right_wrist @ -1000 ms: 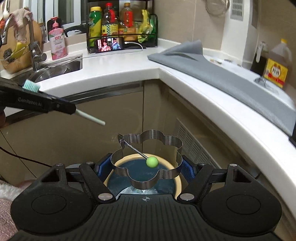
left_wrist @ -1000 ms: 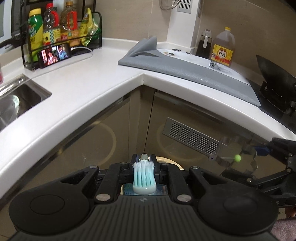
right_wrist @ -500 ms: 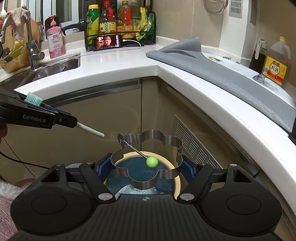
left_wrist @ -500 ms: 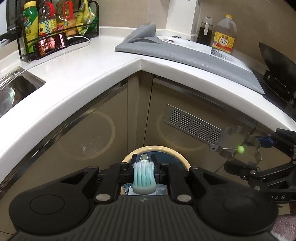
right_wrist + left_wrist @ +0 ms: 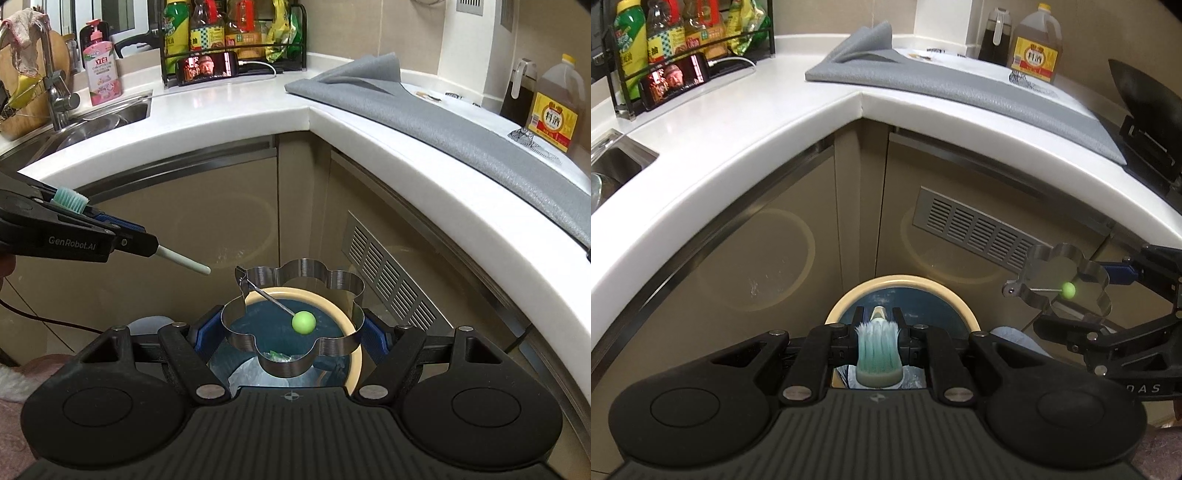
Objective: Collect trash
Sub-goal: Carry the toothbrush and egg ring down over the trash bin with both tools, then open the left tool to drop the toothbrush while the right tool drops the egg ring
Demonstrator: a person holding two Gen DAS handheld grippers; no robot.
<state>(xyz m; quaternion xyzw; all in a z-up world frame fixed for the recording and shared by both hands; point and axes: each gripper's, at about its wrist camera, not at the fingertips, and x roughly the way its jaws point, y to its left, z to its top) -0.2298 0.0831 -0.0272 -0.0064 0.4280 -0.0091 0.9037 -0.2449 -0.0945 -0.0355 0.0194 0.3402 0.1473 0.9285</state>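
Observation:
My left gripper is shut on a toothbrush with teal bristles facing the camera; its white handle tip pokes out past the fingers in the right wrist view. Below it sits a round bin with a cream rim and blue liner. My right gripper is shut on a flower-shaped steel ring mould with a wire handle ending in a green ball, held over the same bin. From the left wrist view the mould hangs to the right of the bin.
A white L-shaped counter curves above beige cabinet doors with a vent grille. A grey mat, a phone, a bottle rack, a sink and an oil jug sit on the counter.
My left gripper has sunk and tipped down with the toothbrush, bringing the bin into view beneath it. The right gripper and mould have barely shifted.

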